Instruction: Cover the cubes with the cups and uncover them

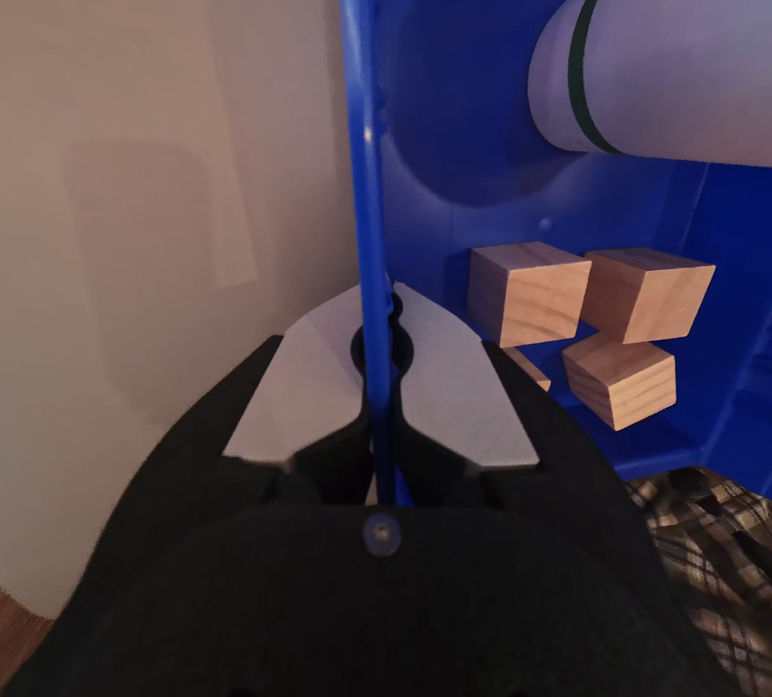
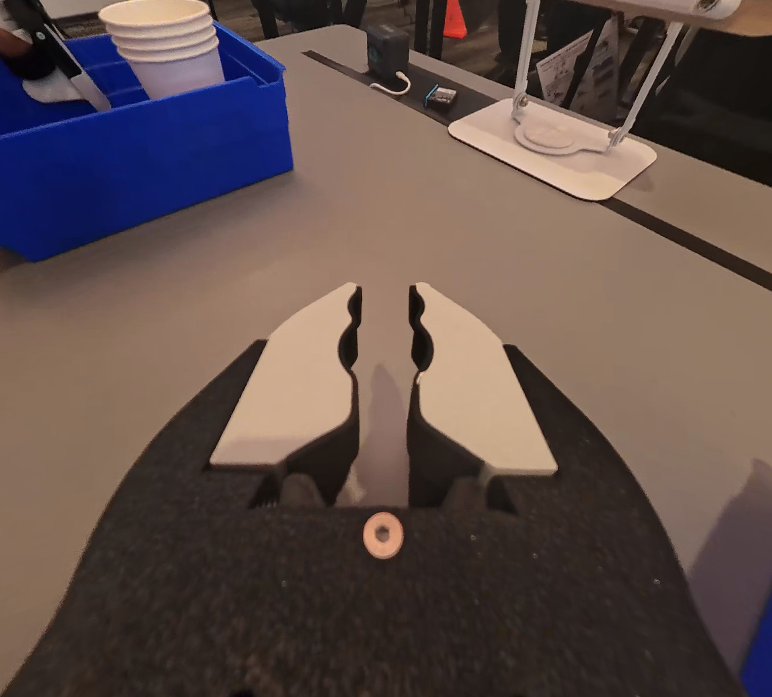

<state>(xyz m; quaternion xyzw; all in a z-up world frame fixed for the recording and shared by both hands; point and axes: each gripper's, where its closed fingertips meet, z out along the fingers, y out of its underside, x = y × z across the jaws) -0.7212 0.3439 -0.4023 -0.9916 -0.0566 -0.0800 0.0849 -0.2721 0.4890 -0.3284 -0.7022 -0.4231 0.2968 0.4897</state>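
Observation:
My left gripper (image 1: 378,292) is shut on the side wall (image 1: 363,133) of a blue bin, with the thin wall pinched between both pads. Inside the bin lie several wooden cubes (image 1: 530,292) (image 1: 651,292) (image 1: 622,384) and a stack of white paper cups (image 1: 668,62). In the right wrist view the bin (image 2: 146,159) stands at the far left of the grey table (image 2: 417,217) with the cup stack (image 2: 167,46) upright in it, and the left gripper (image 2: 62,79) shows at its far wall. My right gripper (image 2: 385,292) is open with nothing in it, over the bare table.
A white stand (image 2: 551,150) that holds a board stands at the back right. A small black camera (image 2: 386,50) with a white cable and a small dark device (image 2: 440,96) lie on a black strip. Chairs and tables stand beyond. Plaid cloth (image 1: 710,551) shows below the bin.

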